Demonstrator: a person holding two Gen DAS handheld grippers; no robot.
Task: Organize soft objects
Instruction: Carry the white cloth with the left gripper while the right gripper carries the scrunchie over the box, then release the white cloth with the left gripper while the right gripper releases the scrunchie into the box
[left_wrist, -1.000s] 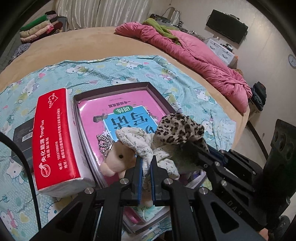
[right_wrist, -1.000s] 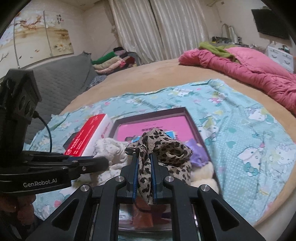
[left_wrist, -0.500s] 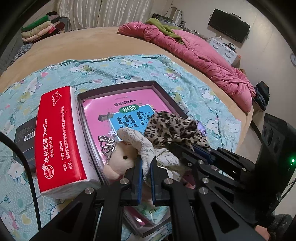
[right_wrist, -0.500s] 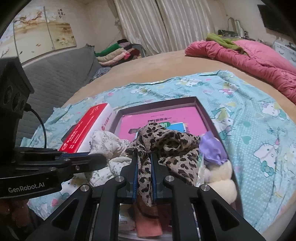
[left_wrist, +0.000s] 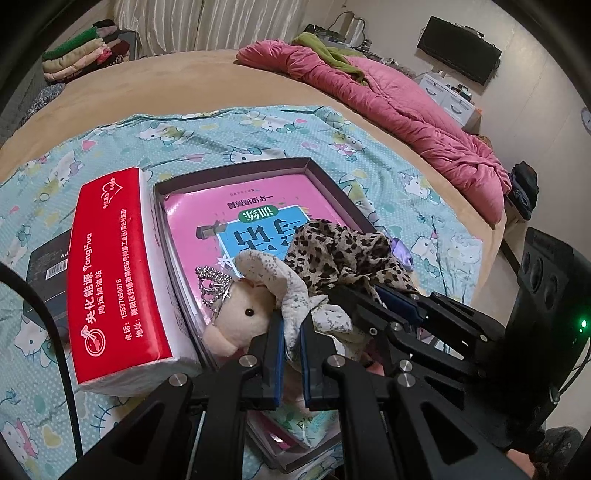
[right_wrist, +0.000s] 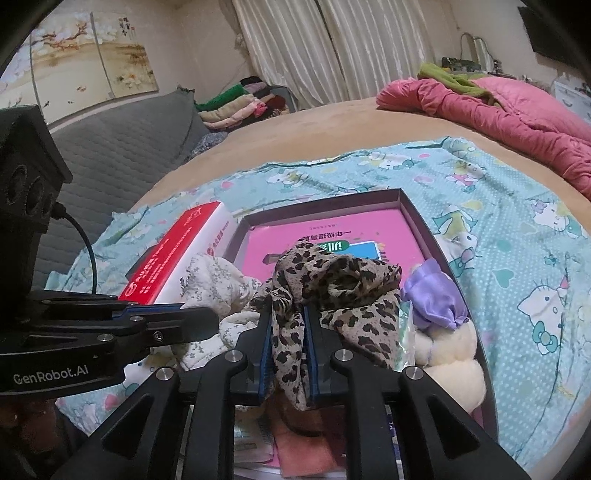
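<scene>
My left gripper (left_wrist: 291, 339) is shut on a white floral cloth (left_wrist: 288, 280) draped over a cream plush toy (left_wrist: 240, 314) with a small tiara. They lie in a dark shallow box (left_wrist: 332, 184) on a pink book (left_wrist: 221, 210). My right gripper (right_wrist: 289, 332) has a leopard-print cloth (right_wrist: 332, 280) between its pads. Its jaws are opening, and the cloth still fills the gap. The cloth's bulk rests in the box beside the floral cloth (right_wrist: 218, 280). A cream plush with a purple satin bow (right_wrist: 432, 295) lies to the right.
A red and white tissue pack (left_wrist: 110, 266) lies along the box's left side, with a black carton (left_wrist: 48, 273) beyond it. All sit on a teal cartoon-print sheet (right_wrist: 517, 240) over a round bed. A pink quilt (left_wrist: 406, 110) is heaped at the far side.
My right gripper came down and forward, lowering the leopard cloth onto the pile in the box, and its jaws now stand slightly wider. The left gripper and its cloth stayed put.
</scene>
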